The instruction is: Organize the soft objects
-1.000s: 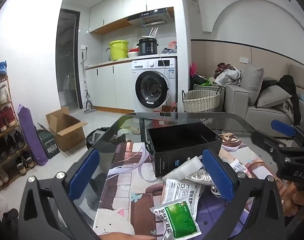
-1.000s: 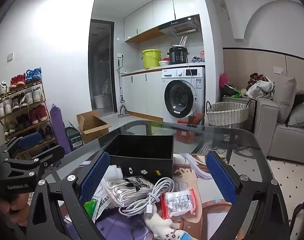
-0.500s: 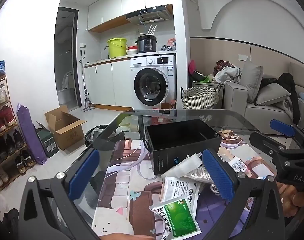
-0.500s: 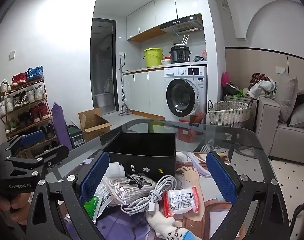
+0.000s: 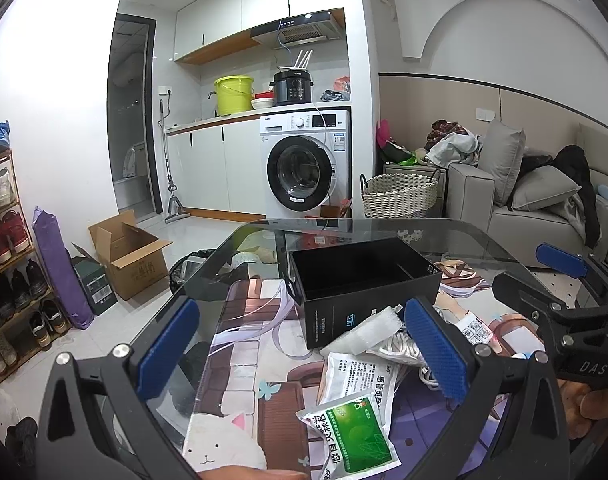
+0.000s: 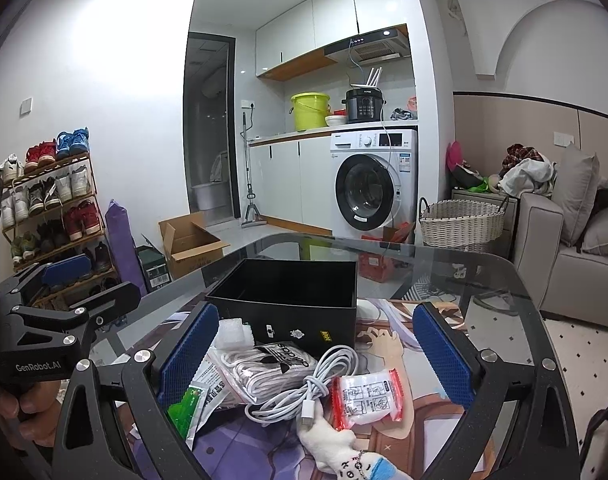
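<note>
An open black box stands on the glass table, and nothing shows inside it. In front of it lies a pile: a green sachet, a white sachet and a piece of bubble wrap. The right wrist view adds a bag of white laces, a coiled white cable, a red-edged packet and a plush toy. My left gripper hangs open above the pile's left side. My right gripper is open over the cable and holds nothing.
The glass table has a printed mat under the items. Beyond it are a cardboard box, a shoe rack, a washing machine, a wicker basket and a sofa.
Both views have shifted only slightly, with the box a little higher in frame. Both grippers stay open and the items have not moved.
</note>
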`<state>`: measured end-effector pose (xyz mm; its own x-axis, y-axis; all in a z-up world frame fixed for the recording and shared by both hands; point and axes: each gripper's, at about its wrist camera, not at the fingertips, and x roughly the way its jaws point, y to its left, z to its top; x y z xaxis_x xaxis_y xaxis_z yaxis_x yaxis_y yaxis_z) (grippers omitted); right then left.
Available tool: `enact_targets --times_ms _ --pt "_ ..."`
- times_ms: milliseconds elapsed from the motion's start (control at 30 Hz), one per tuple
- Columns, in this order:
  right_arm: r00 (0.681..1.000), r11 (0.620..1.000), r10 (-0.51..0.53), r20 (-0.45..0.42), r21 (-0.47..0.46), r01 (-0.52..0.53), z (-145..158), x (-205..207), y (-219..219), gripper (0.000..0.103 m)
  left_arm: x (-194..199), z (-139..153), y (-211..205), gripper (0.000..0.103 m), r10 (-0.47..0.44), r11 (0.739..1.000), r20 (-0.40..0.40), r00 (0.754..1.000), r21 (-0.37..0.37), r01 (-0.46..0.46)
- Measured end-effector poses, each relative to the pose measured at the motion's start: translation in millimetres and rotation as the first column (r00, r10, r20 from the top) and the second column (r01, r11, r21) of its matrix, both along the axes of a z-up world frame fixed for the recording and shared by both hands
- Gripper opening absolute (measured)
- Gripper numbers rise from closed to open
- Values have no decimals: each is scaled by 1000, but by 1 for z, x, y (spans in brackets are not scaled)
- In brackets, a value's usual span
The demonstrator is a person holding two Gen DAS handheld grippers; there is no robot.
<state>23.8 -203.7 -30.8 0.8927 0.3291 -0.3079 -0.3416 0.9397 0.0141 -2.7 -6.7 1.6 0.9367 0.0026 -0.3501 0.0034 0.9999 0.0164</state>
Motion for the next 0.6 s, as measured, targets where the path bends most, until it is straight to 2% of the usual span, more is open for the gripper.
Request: enact_targets --times_ms 600 --pt "1000 1000 1 0 -2 -1 -2 0 2 100 -1 1 1 103 5 1000 3 1000 0 -5"
